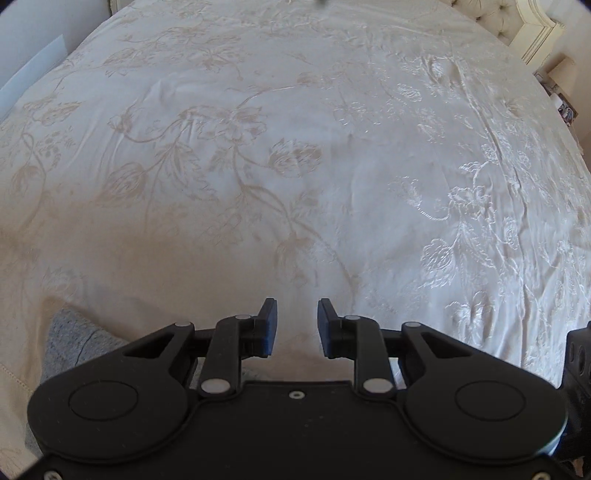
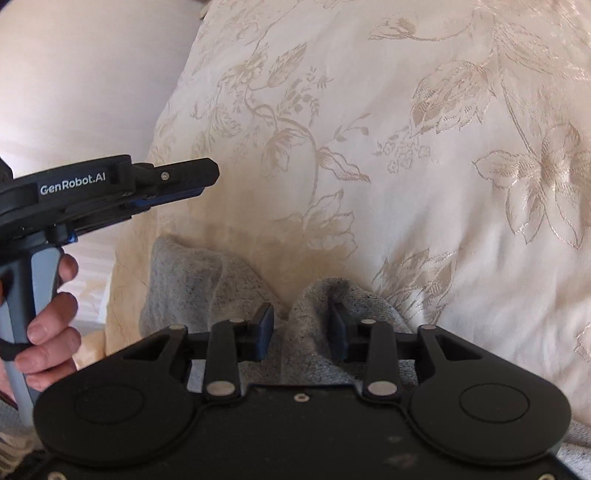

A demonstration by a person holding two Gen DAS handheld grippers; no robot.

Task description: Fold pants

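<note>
Grey marled pants [image 2: 192, 280] lie bunched at the near edge of the bed. A raised fold of them [image 2: 314, 332] stands between the fingers of my right gripper [image 2: 301, 314]. The right pad touches the fold, a thin gap shows at the left pad, and I read this gripper as open around the fold. In the left wrist view only a corner of the pants [image 1: 70, 339] shows at lower left. My left gripper [image 1: 297, 314] hovers open over bare bedspread with nothing between its fingers. It also appears side-on in the right wrist view as the left gripper [image 2: 208, 181], held by a hand [image 2: 51, 325] to the left of the pants.
A cream floral bedspread [image 1: 295, 147] covers the whole bed. A tufted headboard [image 1: 498, 18] and small items on a bedside surface [image 1: 561, 103] sit at the far right. The bed's edge [image 2: 122, 258] drops off left of the pants.
</note>
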